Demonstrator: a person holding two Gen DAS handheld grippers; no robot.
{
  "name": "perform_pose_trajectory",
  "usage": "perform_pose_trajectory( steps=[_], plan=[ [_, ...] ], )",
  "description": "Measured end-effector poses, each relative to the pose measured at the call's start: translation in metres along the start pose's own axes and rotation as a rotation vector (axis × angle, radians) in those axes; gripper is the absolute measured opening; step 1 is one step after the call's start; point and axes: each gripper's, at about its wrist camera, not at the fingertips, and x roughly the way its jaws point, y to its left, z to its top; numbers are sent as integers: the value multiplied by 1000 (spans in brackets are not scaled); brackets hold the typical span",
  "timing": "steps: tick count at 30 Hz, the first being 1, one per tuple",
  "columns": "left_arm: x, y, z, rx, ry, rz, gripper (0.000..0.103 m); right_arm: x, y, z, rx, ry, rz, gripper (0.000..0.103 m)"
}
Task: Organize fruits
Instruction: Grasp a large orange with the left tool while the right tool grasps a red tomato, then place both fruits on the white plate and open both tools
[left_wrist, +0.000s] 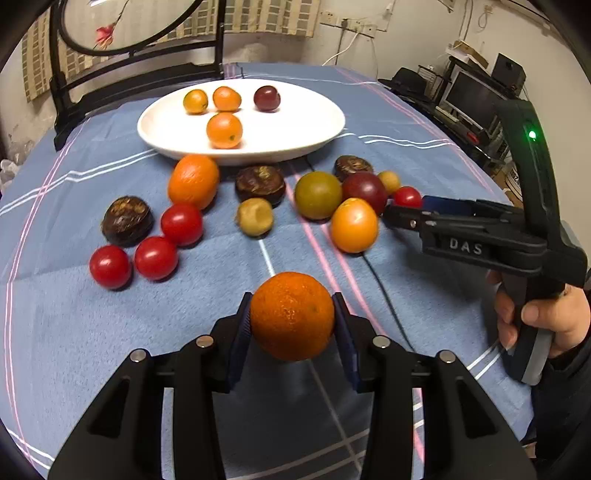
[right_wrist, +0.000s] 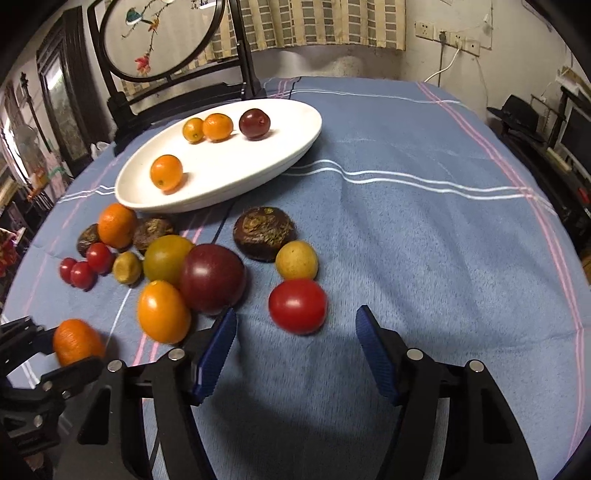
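Observation:
My left gripper (left_wrist: 291, 306) is shut on an orange mandarin (left_wrist: 291, 315), its blue pads pressing both sides; the mandarin (right_wrist: 77, 341) also shows at the lower left of the right wrist view. My right gripper (right_wrist: 296, 314) is open, with a red tomato (right_wrist: 297, 304) just ahead of its fingertips and untouched. In the left wrist view the right gripper (left_wrist: 391, 210) reaches in beside that tomato (left_wrist: 408, 196). A white oval plate (left_wrist: 295, 122) at the back holds three small orange fruits and a dark plum (left_wrist: 266, 98). Several more fruits lie loose on the blue cloth.
Loose on the cloth are a yellow tomato (right_wrist: 162, 312), a big dark plum (right_wrist: 212, 277), brown flat fruits (right_wrist: 264, 230), red tomatoes (left_wrist: 155, 257) and another mandarin (left_wrist: 193, 181). A dark wooden screen stand (right_wrist: 177, 88) rises behind the plate. A black cable (left_wrist: 384, 288) crosses the cloth.

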Motion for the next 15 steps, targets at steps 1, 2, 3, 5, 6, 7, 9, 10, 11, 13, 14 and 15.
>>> perform_pose_trajectory(
  steps=[1,2,3,5,6,7,9,10,11,13,14,15],
  plan=[
    [0,2,-1,-6,1,1,41,1,1,1,-6,4,-12,57],
    [0,4,-1,-10,1,2,41,1,2,1,-15,0,-34,41],
    [0,6,-2,-12,0,2,41,0,2,2,-15,-2,-35,34],
    [-1,8,-2,-18,-1,5,41,-3,-1,0,3,-4,-22,31],
    [0,10,-2,-20,-1,9,41,-6,-1,-1,8,-6,-17,31],
    [0,11,-3,-21,1,12,41,-9,-1,-2,9,-11,-11,31],
    [2,13,-3,-20,8,23,41,-18,-1,-4,17,-27,13,31],
    [1,14,-2,-20,9,25,41,-23,-1,-3,20,-36,26,31],
    [-1,14,-1,-21,9,21,41,-29,-1,-3,21,-48,41,31],
    [-7,17,6,-26,-6,7,41,-43,3,3,16,-83,83,31],
    [-10,18,11,-26,-17,3,41,-47,4,6,12,-94,96,31],
    [-14,19,17,-23,-30,-1,41,-52,8,12,2,-110,115,31]
  ],
)
